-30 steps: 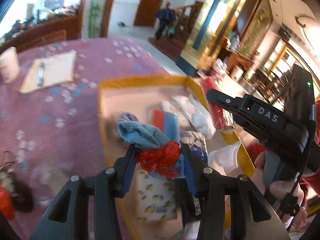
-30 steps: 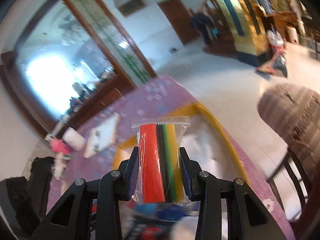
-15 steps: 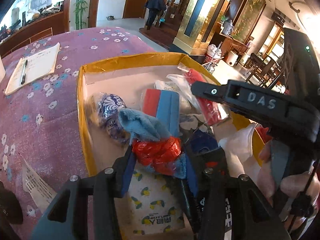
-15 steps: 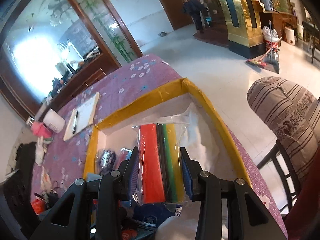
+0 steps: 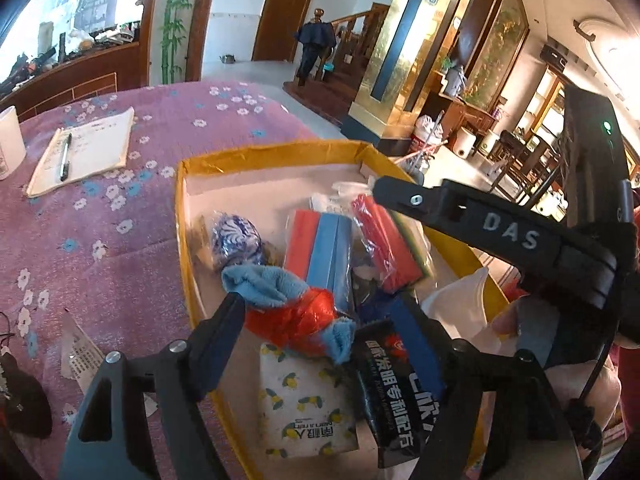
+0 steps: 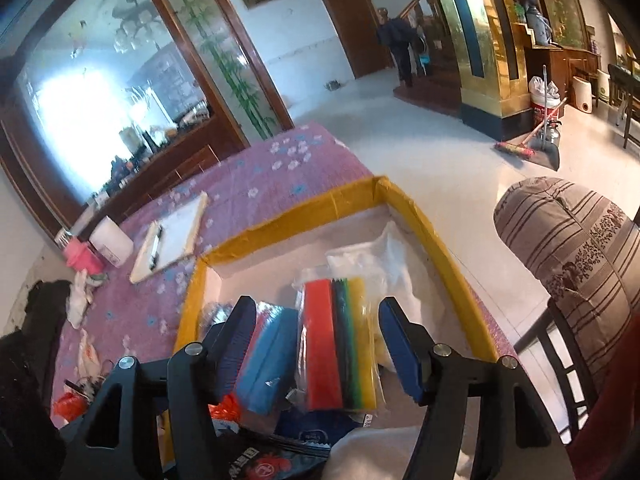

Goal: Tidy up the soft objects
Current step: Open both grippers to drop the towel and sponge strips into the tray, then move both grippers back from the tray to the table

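Left wrist view: we are spreading our left gripper (image 5: pixel 320 332) off the red-and-blue cloth bundle (image 5: pixel 292 312); our right gripper (image 6: pixel 318 340) is likewise opening, its striped packet (image 6: pixel 340 344) lying loose in the yellow-rimmed box (image 6: pixel 280 220).

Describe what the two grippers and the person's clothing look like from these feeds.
Both grippers, left and right, are black with silver screws and blue finger pads. In the left view the right one shows white "DAS" lettering, a green light and a thin black cable. Sleeve: red.

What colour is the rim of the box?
Yellow: the rim of the box shows best in the right wrist view.
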